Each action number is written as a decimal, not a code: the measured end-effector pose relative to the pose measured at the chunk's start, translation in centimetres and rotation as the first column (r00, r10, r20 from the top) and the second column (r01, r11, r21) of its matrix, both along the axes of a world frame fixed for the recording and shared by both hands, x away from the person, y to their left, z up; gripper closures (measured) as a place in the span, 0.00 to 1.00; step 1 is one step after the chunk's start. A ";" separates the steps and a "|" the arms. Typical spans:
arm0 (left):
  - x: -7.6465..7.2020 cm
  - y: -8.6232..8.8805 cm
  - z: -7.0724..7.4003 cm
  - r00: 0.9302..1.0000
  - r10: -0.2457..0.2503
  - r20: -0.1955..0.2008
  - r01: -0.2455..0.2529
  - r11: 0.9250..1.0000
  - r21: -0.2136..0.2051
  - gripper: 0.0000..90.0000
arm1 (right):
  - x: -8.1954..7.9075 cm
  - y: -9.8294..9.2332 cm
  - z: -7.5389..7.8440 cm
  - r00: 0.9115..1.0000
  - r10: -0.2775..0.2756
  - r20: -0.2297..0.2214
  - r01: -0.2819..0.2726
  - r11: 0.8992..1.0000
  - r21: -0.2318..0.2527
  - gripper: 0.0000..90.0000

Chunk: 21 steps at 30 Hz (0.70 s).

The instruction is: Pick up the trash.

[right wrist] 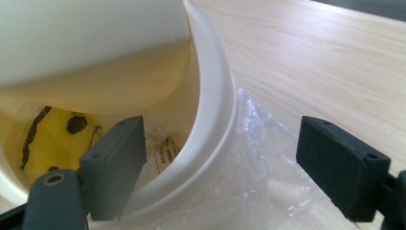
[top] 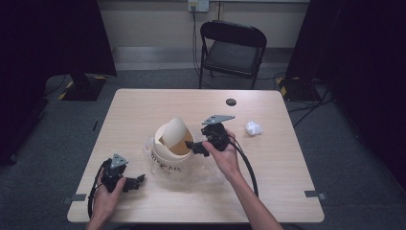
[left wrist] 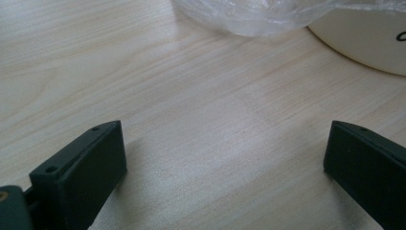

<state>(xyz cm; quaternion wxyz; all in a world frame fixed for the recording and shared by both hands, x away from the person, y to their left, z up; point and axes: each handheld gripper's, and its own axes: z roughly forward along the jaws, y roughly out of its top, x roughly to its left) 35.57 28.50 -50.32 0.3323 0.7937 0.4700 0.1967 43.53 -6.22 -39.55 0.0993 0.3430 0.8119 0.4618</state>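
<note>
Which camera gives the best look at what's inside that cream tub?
The right gripper view: it peers over the tub's rim at a yellow packet inside. The high view shows the whole tub, its inside hidden. The left gripper view catches its outer wall.

We count one cream tub (top: 168,160) at table centre | one clear plastic wrap (top: 210,167) beneath it | one crumpled white wad (top: 253,128) at 3 o'clock | two grippers: left (top: 140,180), right (top: 195,145) | one folding chair (top: 232,50) at 12 o'clock | one table (top: 143,105).
</note>
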 end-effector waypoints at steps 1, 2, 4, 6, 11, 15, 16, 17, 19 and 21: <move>0.0 0.0 0.0 1.000 0.000 0.000 0.000 1.000 0.000 0.00 | -0.1 -0.2 0.1 1.000 -0.004 0.003 0.004 1.000 0.002 0.18; 0.0 0.0 0.0 1.000 0.000 0.000 0.000 1.000 0.000 0.00 | -0.1 -0.3 0.2 1.000 -0.006 0.006 0.006 1.000 0.004 0.18; 0.0 0.0 0.0 1.000 0.000 0.000 0.000 1.000 0.000 0.00 | -0.2 -1.0 0.6 1.000 -0.019 0.020 0.019 1.000 0.012 0.18; 0.0 0.0 0.0 1.000 0.001 0.001 -0.001 1.000 -0.002 0.00 | -0.1 -2.2 1.1 0.999 -0.035 0.025 0.035 0.999 0.029 0.17; 0.0 0.0 0.0 1.000 0.000 0.000 0.000 1.000 -0.002 0.00 | -0.2 -4.1 1.5 0.996 -0.075 0.047 0.072 0.995 0.069 0.17; 0.0 0.0 0.0 1.000 0.000 0.000 0.000 1.000 -0.002 0.00 | 0.3 -5.8 1.3 0.993 -0.112 0.047 0.110 0.993 0.040 0.16; 0.0 0.0 0.0 1.000 0.000 0.000 0.000 1.000 -0.002 0.00 | 0.6 -6.2 1.0 0.992 -0.122 0.041 0.121 0.992 0.040 0.16; 0.0 0.0 0.0 1.000 0.000 0.000 0.000 1.000 -0.001 0.00 | 0.9 -6.7 0.7 0.990 -0.137 0.021 0.136 0.990 0.046 0.16; 0.0 0.0 0.0 1.000 -0.001 0.000 0.001 1.000 -0.001 0.00 | 1.6 -7.6 0.2 0.988 -0.153 -0.002 0.153 0.987 0.043 0.16; 0.0 0.0 0.0 1.000 0.000 0.000 0.000 1.000 -0.002 0.00 | 2.3 -8.8 -0.4 0.981 -0.194 -0.015 0.194 0.981 0.028 0.17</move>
